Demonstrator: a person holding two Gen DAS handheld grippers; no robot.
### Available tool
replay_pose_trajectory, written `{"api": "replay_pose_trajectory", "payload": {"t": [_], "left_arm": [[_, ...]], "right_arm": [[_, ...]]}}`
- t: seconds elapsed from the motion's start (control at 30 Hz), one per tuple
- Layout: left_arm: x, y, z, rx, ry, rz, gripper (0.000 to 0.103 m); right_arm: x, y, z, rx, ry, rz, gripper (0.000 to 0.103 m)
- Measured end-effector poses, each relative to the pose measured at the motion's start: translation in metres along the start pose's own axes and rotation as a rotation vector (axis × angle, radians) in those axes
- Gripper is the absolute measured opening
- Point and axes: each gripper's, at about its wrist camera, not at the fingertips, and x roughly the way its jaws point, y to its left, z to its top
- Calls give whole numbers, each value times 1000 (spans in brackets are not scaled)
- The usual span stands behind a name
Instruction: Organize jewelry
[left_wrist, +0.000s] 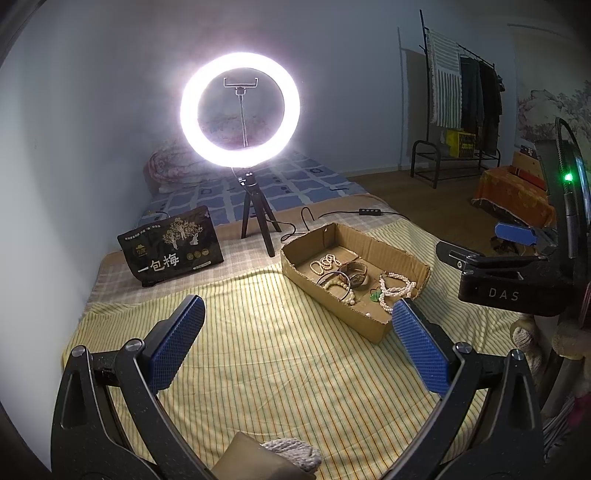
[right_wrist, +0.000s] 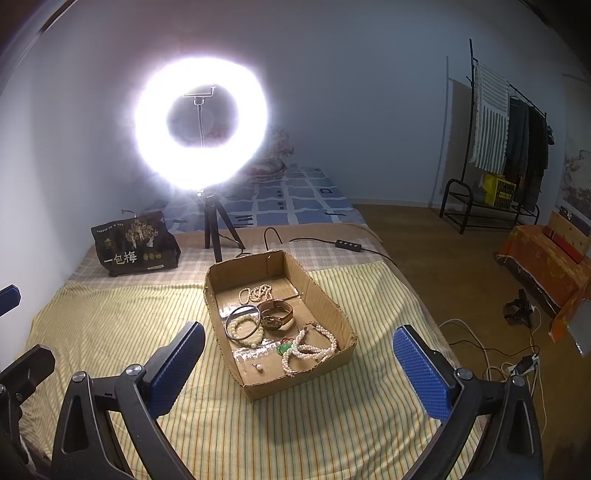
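A shallow cardboard box (left_wrist: 402, 258) (right_wrist: 325, 291) lies on a yellow striped cloth. It holds pearl strands (right_wrist: 308, 347) (left_wrist: 397, 288), a bead bracelet (right_wrist: 245, 328), a dark bangle (right_wrist: 240, 321), a brown watch (right_wrist: 277, 314) (left_wrist: 354, 273), a small bead strand (right_wrist: 256, 291), a green pendant (right_wrist: 285, 347) and a loose pearl (right_wrist: 259, 367). My left gripper (left_wrist: 297, 321) is open and empty, left of the box. My right gripper (right_wrist: 299, 347) is open and empty, hovering over the box's near end; it also shows in the left wrist view (left_wrist: 513, 236).
A lit ring light on a tripod (left_wrist: 240, 110) (right_wrist: 201, 125) stands behind the box, its cable (right_wrist: 347, 245) trailing right. A black snack bag (left_wrist: 171, 245) (right_wrist: 135, 243) stands at the back left. The bed edge drops to a wooden floor (right_wrist: 443, 258) on the right.
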Motion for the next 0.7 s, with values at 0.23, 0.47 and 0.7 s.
{"api": "replay_pose_trajectory", "payload": {"t": [0.23,0.47,0.7], "left_arm": [[0,0,1,3,1,0,103],[1,2,4,8,-3,7,103],[2,2,1,10,-3,11,103]], "right_arm": [[0,0,0,-1,1,0,103],[0,0,0,0,2,-2,103],[0,0,0,0,2,-2,103]]}}
